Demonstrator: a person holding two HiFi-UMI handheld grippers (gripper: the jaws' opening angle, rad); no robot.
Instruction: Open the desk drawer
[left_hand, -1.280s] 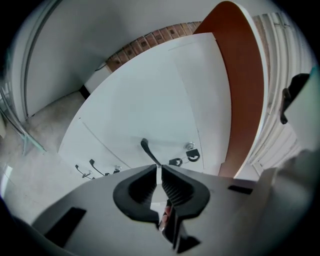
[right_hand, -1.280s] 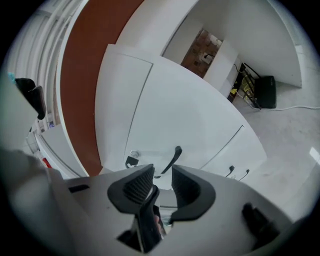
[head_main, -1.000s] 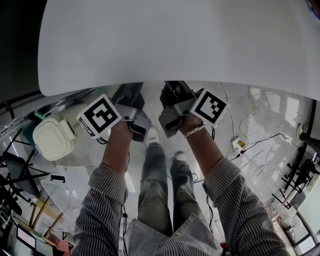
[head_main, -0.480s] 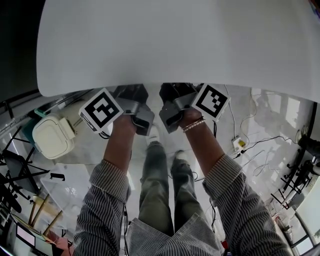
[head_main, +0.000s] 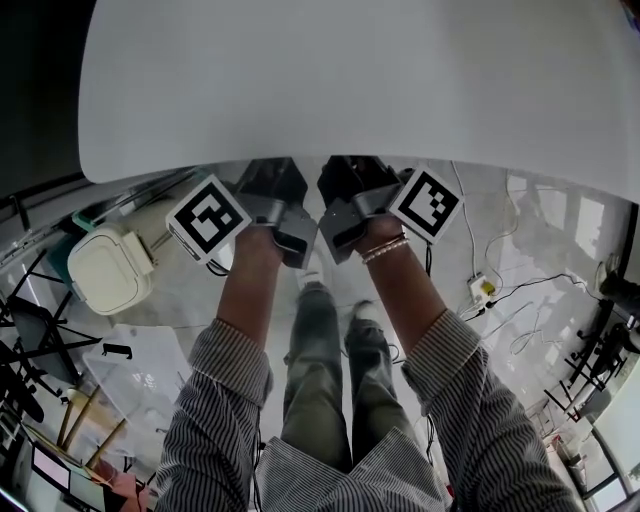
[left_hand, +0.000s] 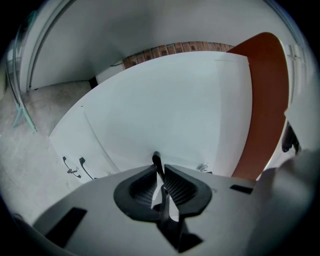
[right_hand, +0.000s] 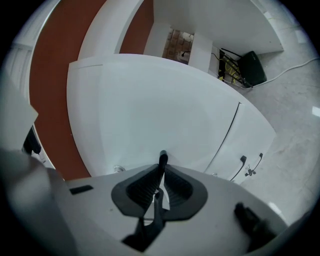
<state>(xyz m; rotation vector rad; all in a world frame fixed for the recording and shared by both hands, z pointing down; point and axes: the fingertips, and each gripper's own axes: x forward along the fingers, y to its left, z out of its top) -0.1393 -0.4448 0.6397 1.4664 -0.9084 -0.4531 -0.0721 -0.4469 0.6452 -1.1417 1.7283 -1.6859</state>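
Note:
The white desk top (head_main: 350, 80) fills the upper head view, and both grippers reach under its front edge, with only their marker cubes (head_main: 208, 222) (head_main: 428, 205) and bodies showing. A white drawer front (left_hand: 175, 110) (right_hand: 150, 110) faces both gripper views. A thin black drawer handle (left_hand: 156, 160) (right_hand: 162, 159) stands edge-on between each pair of jaws. My left gripper (left_hand: 159, 172) is shut on this handle. My right gripper (right_hand: 161, 172) has its jaws closing, and the pads meet the handle at their tips.
More black handles (left_hand: 72, 167) (right_hand: 250, 164) sit on the neighbouring cabinet fronts. A red-brown panel (left_hand: 265, 100) borders the drawer. A black box with cables (right_hand: 250, 67) is under the desk. On the floor are a white bin (head_main: 105, 270), a power strip (head_main: 478, 288) and stands (head_main: 40, 350).
Both marker cubes have rolled a little and edged closer to the desk edge. The arms otherwise keep their place.

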